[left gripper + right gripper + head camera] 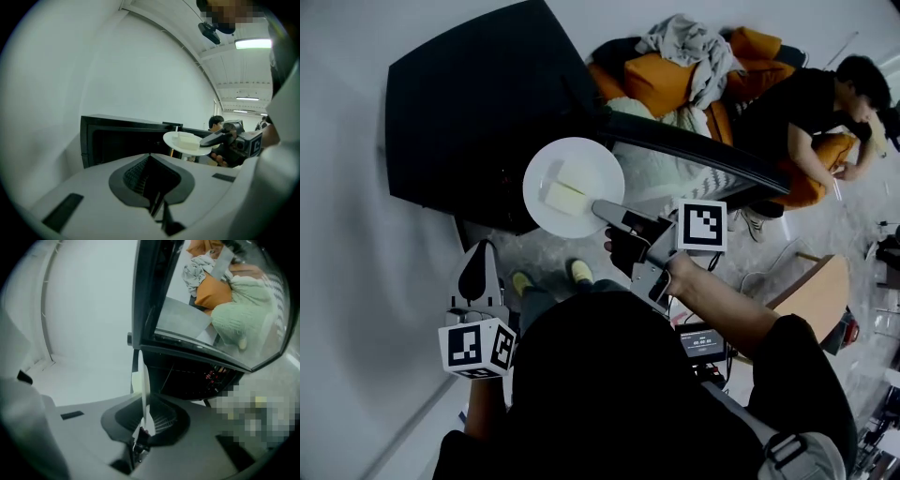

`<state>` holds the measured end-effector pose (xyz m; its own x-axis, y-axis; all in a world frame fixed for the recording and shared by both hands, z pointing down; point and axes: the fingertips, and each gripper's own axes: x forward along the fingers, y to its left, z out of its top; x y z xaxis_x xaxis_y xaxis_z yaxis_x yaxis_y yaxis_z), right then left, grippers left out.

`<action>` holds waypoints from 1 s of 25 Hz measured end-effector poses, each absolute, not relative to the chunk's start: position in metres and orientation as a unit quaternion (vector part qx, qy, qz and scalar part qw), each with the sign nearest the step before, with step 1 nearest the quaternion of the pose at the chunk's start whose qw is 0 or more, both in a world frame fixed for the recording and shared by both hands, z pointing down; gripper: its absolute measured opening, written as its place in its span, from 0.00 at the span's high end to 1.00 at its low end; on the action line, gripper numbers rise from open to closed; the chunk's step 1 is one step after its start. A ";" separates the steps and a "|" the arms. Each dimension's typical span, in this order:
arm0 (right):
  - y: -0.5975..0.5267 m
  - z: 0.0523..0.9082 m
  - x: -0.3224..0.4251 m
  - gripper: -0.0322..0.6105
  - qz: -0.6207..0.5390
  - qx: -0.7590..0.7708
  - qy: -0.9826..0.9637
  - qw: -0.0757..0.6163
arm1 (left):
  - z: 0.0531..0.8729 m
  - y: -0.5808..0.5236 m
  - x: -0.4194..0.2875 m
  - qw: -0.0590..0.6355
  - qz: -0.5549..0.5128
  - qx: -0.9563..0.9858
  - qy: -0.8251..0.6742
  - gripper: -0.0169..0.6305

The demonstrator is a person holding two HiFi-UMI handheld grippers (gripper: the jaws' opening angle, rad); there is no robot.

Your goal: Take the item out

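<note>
My right gripper point(602, 207) has its jaws pinched on the rim of the white plate point(551, 169) — pale blocks point(565, 198) on top — just outside the open black microwave point(459, 122). My left gripper point(478, 270) hangs low, jaws together, empty.

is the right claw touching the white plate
Touching. In the right gripper view the right claw pinches the rim of the white plate, seen edge-on between its jaws.
</note>
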<state>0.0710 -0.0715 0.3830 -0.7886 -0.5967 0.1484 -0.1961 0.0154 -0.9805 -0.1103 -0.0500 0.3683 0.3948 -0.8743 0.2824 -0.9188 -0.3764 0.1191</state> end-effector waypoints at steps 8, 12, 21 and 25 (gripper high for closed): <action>-0.071 0.364 0.071 0.91 -0.632 -0.292 0.696 0.175 | 0.374 -0.075 -0.098 0.127 0.058 0.850 -0.508 0.96; -0.071 0.368 0.073 0.90 -0.622 -0.306 0.701 0.169 | 0.374 -0.083 -0.097 0.126 0.047 0.856 -0.500 0.96; -0.070 0.375 0.079 0.90 -0.621 -0.318 0.695 0.174 | 0.369 -0.086 -0.093 0.122 0.047 0.863 -0.488 0.96; -0.069 0.379 0.079 0.90 -0.619 -0.319 0.696 0.176 | 0.372 -0.085 -0.089 0.121 0.049 0.866 -0.482 0.96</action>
<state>0.0786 -0.0690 0.3795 -0.7353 -0.6609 0.1502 -0.2263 0.0306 -0.9736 -0.0893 -0.0848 0.3719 0.5306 -0.8233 0.2015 -0.8470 -0.5061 0.1624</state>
